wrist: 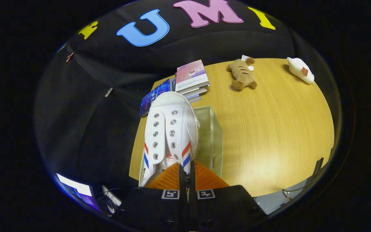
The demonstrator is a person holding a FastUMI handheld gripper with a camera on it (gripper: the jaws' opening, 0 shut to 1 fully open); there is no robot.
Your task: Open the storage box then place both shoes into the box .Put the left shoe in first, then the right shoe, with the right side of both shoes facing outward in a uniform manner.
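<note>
The claw (187, 175) has its two fingers drawn close together on the heel edge of a white shoe (170, 129), pinching the thin rim there, and the shoe hangs out ahead of them with its toe pointing away toward the stack of books (192, 79). Beneath and just to the right of the shoe sits the clear storage box (213, 135) on the table (275, 129), near its left edge; its top looks open, so I'd judge the opening step is done, though no lid is in sight. The shoe is held over the box's left part, and seems about to go down into it or is partly in already; I cannot tell which, nor whether another shoe lies underneath, since this one hides the box's inside. Whether this is the left or the right shoe I can't say for sure either. So at least this shoe has yet to be let go, and possibly a second is to come. Farther off on the table lie a plush toy (242, 74) and a white bottle (301, 70), well clear of the work.
</note>
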